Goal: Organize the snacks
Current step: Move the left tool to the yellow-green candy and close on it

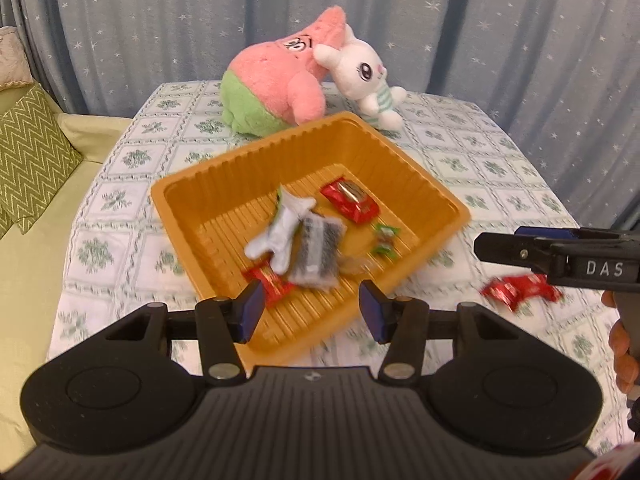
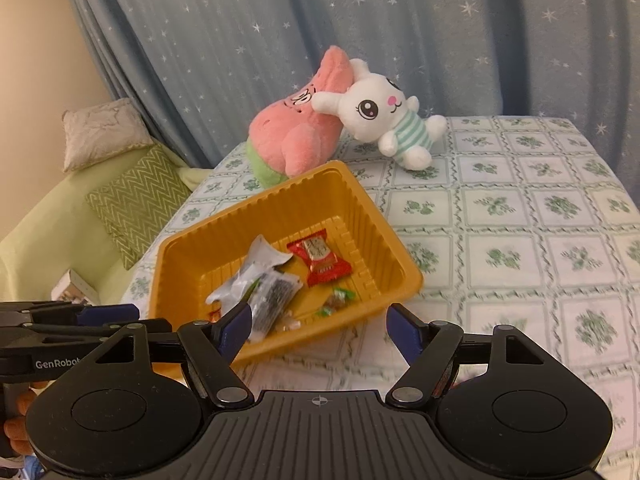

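Observation:
An orange ribbed tray (image 1: 248,148) (image 2: 400,248) sits on the flowered tablecloth. It holds a red wrapped snack (image 1: 350,202) (image 2: 320,260), a white packet (image 1: 280,232) (image 2: 256,268), a dark clear-wrapped bar (image 1: 316,256) (image 2: 272,300), small green candies (image 1: 384,240) (image 2: 338,300) and a second red snack (image 1: 272,282) by the near wall. Another red snack (image 1: 520,292) lies on the cloth right of the tray. My left gripper (image 1: 310,302) hovers open over the tray's near edge, empty. My right gripper (image 2: 320,320) stands open and empty by the tray's near right corner, above the cloth.
A pink and green plush (image 1: 276,80) and a white bunny plush (image 1: 368,76) lie behind the tray. A sofa with zigzag cushions (image 1: 28,152) borders the table's left edge. A starred blue curtain (image 2: 440,40) hangs behind. Bare cloth (image 2: 520,240) spreads right of the tray.

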### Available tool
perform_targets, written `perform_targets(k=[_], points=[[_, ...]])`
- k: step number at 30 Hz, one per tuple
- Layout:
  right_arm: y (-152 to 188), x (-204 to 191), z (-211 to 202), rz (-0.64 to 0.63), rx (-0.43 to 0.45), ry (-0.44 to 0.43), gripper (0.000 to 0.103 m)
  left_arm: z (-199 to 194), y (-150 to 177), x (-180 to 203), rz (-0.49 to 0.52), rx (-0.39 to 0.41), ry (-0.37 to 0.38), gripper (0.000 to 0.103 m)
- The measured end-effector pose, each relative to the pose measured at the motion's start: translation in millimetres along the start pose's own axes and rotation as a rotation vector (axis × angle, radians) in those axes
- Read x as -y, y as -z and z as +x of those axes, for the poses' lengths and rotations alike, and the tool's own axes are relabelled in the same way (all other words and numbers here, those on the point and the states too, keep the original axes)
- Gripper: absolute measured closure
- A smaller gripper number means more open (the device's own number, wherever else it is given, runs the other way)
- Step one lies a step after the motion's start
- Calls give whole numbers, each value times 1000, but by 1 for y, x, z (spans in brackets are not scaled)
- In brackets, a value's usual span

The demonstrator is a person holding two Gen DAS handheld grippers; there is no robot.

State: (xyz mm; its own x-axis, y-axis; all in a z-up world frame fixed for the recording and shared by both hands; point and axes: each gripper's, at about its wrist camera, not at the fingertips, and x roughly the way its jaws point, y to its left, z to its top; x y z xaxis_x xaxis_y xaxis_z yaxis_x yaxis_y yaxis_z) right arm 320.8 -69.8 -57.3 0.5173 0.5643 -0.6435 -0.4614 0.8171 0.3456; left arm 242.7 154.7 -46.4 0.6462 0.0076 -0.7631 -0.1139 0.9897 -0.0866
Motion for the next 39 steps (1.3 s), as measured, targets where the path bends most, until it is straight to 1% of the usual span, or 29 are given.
perform_targets(k=[11,17,27,34,39], points=[[57,13,-63,0,-30,11,25,-35,58,45,17,-41,42,51],[83,26,-89,-3,-48,34,24,-46,80,70,18,-53,62,51],[112,56,-117,17,-74,71,24,-51,103,109,27,-65,96,51],[126,77,-127,18,-92,108,24,-47,116,133,48,-74,123,51],[134,91,-131,18,-102,134,24,-42,122,146,71,-72,126,49]])
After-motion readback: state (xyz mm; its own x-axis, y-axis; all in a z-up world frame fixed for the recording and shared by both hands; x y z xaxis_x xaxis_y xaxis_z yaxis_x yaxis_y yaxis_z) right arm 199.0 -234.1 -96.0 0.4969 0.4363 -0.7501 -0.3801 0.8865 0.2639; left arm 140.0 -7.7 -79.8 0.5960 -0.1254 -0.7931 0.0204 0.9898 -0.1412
